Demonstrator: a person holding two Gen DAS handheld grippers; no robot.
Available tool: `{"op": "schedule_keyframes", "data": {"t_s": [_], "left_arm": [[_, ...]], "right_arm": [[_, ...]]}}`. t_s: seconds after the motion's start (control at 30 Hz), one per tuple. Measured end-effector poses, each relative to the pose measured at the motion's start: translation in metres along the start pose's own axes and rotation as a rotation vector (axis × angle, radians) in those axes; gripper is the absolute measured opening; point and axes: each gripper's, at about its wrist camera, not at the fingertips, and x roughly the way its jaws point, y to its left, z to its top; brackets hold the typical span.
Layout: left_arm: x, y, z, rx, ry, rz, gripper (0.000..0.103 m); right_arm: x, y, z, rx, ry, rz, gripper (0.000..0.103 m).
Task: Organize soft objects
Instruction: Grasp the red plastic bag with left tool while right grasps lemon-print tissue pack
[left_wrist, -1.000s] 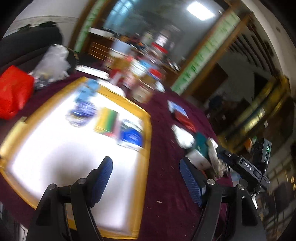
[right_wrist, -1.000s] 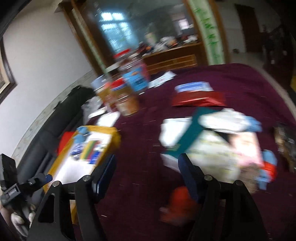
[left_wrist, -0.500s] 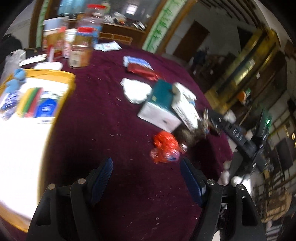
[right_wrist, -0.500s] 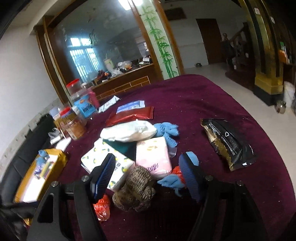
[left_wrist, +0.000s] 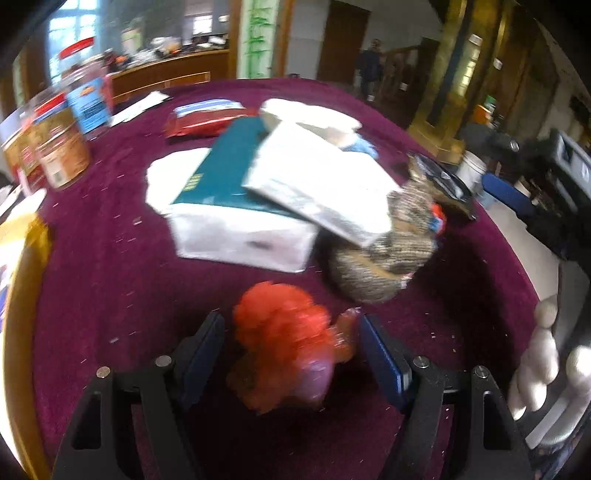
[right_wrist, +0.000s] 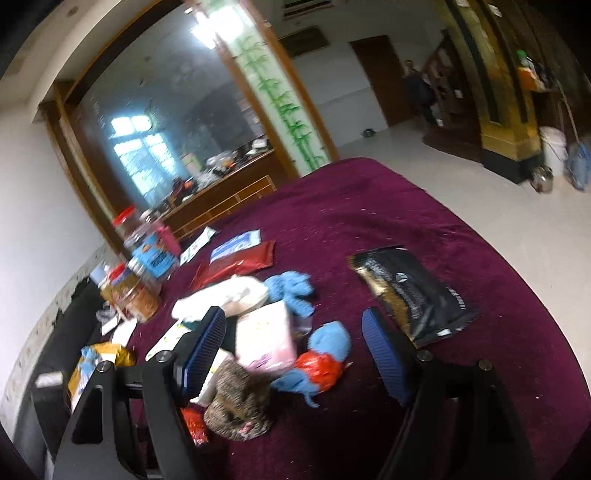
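**Left gripper straddles the red bag**

The left gripper stands wide open, its blue pads either side of a crumpled red bag on the maroon tablecloth, not pressing it. The right gripper, jaws just widening, holds nothing above the pink tissue pack.

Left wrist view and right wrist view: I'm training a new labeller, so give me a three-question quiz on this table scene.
1. True or false: the left gripper is clamped on the red bag.
2. What lies on the teal box? A) white pack B) jar C) black pouch
3. Name the cloth's colour.

Key: 1 false: the jaws stand open on either side of the bag, apart from it. 2 A. 3 maroon.
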Motion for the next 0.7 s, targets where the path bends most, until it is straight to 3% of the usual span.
{"op": "schedule_keyframes", "data": {"t_s": [0.07, 0.13, 0.23, 0.43, 0.63, 0.7], "left_arm": [[0.004, -0.002, -0.002, 0.0, 0.004, -0.001, 0.074], [0.005, 0.002, -0.003, -0.01, -0.001, 0.016, 0.042], [-0.004, 0.018, -0.004, -0.08, -0.004, -0.048, 0.04], [-0.052, 0.05, -0.011, -0.196, -0.085, -0.15, 0.041], [-0.096, 0.07, -0.031, -0.255, -0.144, -0.188, 0.041], [-0.108, 0.076, -0.039, -0.262, -0.154, -0.187, 0.041]], "right_arm": [[0.002, -0.008, 0.001, 0.035, 0.003, -0.012, 0.076], [0.006, -0.011, 0.001, 0.05, 0.015, -0.021, 0.076], [0.01, -0.01, -0.001, 0.039, 0.028, -0.032, 0.076], [0.02, 0.004, -0.008, -0.026, 0.078, -0.006, 0.076], [0.03, 0.017, -0.017, -0.067, 0.14, 0.06, 0.076], [0.032, 0.023, -0.018, -0.064, 0.171, 0.119, 0.076]]}}
